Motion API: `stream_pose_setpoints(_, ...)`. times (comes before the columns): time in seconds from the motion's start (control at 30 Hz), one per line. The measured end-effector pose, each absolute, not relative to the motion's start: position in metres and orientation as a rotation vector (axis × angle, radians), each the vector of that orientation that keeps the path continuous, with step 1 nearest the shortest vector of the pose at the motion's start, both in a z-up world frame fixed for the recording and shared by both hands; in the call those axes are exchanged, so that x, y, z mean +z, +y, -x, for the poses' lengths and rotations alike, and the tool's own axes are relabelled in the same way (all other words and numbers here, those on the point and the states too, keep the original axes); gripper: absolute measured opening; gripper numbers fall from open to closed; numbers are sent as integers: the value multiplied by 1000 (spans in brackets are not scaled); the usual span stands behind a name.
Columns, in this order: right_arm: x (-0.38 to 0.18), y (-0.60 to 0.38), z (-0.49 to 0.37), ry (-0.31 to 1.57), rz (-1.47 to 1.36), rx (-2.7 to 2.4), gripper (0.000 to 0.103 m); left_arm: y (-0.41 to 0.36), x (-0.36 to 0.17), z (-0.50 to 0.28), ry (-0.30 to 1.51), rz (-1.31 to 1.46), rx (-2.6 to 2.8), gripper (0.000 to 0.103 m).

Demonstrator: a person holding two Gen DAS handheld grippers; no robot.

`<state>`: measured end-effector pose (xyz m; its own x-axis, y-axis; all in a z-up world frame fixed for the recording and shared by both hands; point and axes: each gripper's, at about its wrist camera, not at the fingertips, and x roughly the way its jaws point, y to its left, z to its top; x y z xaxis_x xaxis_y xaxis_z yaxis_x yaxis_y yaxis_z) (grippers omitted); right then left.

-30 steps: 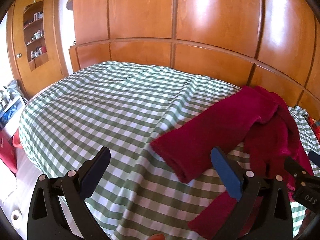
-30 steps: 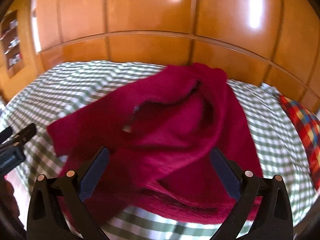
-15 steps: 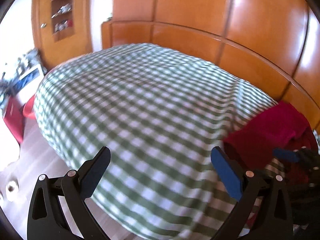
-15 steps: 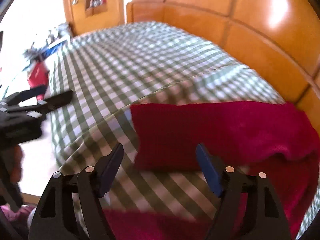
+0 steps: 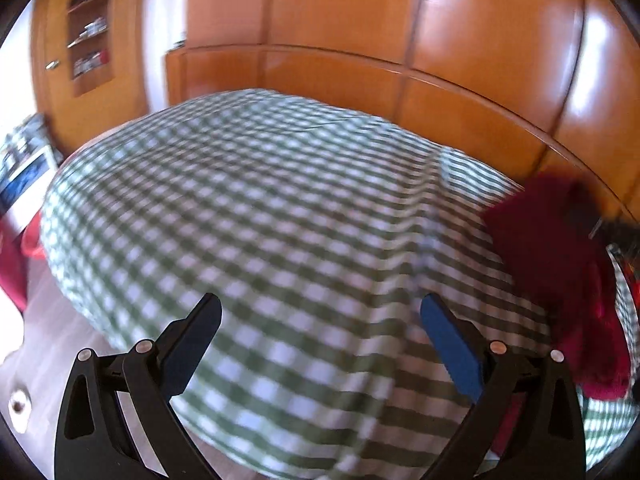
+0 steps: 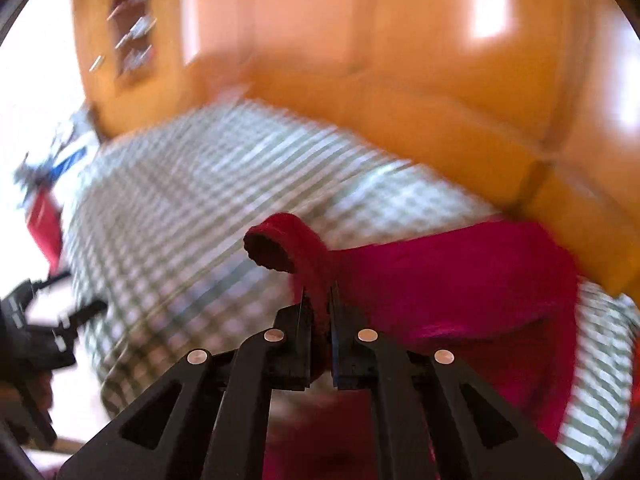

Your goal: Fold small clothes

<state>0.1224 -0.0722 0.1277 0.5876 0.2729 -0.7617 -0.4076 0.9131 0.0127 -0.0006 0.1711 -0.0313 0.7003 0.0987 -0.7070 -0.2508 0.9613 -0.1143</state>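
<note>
A dark red knitted garment lies on the green-and-white checked bedspread. My right gripper is shut on the end of one of its sleeves, and the cuff curls up above the pads, lifted off the bed. In the left wrist view the same garment is bunched at the right edge of the bedspread. My left gripper hangs open over bare checked cloth, well left of the garment, with nothing between its fingers. It also shows at the far left of the right wrist view as the left gripper.
A glossy wooden headboard and wall panels run behind the bed. A wooden cabinet with shelves stands at the back left. Red items and clutter sit on the floor beside the bed's left edge.
My right gripper went from wide open over the garment to shut on the sleeve end and lifted it. My left gripper slid left, away from the garment, staying open.
</note>
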Motion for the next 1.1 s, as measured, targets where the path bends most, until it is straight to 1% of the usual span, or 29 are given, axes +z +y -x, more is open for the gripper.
stream_pose_setpoints(0.13,175,-186,-126,758,120,122,5,137,-27,-12,776,178,84,99)
stream_pose_setpoints(0.27,199,-312,-125,730,101,-214,5,104,-26,-25,793,142,-10,99)
stream_pose_setpoints(0.43,194,-457,-112,770,107,-617,5,67,-25,-37,826,134,-149,99)
stream_pose_setpoints(0.6,170,-555,-102,855,99,-891,5,30,-31,-46,889,79,-274,98)
stream_pose_setpoints(0.67,157,-578,-103,890,94,-960,5,18,-37,-47,920,42,-306,90)
stream_pose_setpoints(0.7,149,-592,-101,912,89,-997,5,9,-42,-47,942,17,-335,82)
stream_pose_setpoints(0.77,137,-610,-100,944,59,-1016,5,-3,-50,-45,973,-18,-365,75)
stream_pose_setpoints(0.8,130,-611,-100,960,50,-1012,5,-8,-53,-44,987,-30,-375,64)
stream_pose_setpoints(0.83,125,-611,-97,974,51,-999,6,-13,-61,-45,1021,-41,-388,44)
stream_pose_setpoints(0.87,122,-609,-95,981,45,-977,10,-15,-66,-46,1044,-39,-395,34)
stream_pose_setpoints(0.9,118,-603,-92,993,26,-941,27,-16,-69,-46,1056,-32,-402,23)
stream_pose_setpoints(0.93,117,-598,-91,993,17,-921,40,-16,-69,-45,1051,-22,-402,18)
stream_pose_setpoints(0.97,115,-589,-89,986,9,-892,59,-16,-66,-44,1042,-20,-404,15)
stream_pose_setpoints(1.0,117,-571,-83,964,-7,-832,62,-16,-64,-44,1037,-20,-409,14)
stream_pose_setpoints(1.1,117,-523,-78,962,-98,-616,62,-5,-46,-43,993,17,-422,12)
